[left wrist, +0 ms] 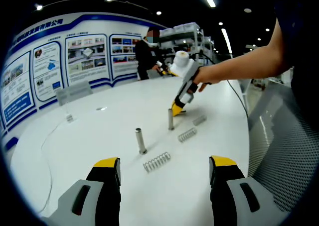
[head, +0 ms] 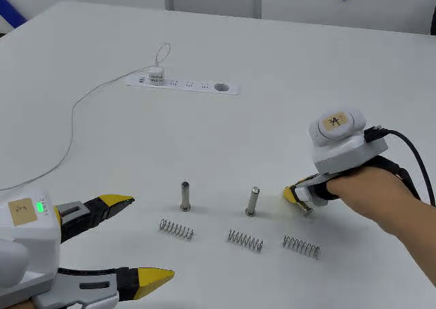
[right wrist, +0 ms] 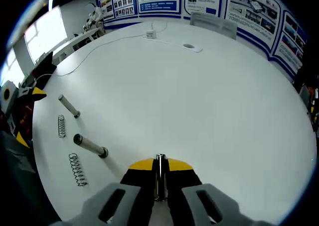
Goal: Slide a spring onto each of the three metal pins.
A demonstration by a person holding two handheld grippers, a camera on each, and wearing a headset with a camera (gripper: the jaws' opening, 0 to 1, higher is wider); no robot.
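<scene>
Two metal pins stand upright on the white table, the left pin [head: 184, 195] and the middle pin [head: 253, 201]. Three springs lie in a row in front of them: left spring [head: 176, 229], middle spring [head: 244, 240], right spring [head: 301, 246]. My right gripper [head: 300, 200] is low over the table, right of the middle pin, shut on a third pin [right wrist: 160, 178] that shows between its yellow tips. My left gripper [head: 139, 239] hovers open at the near left, nothing between its fingers. In the left gripper view the left pin [left wrist: 141, 140] and left spring [left wrist: 157, 161] lie just ahead.
A white power strip [head: 184, 86] lies at the back of the table with a white plug [head: 156, 77] and a thin cable [head: 71, 115] trailing off to the left. A black cable [head: 415, 156] runs from the right gripper. A person stands far behind the table.
</scene>
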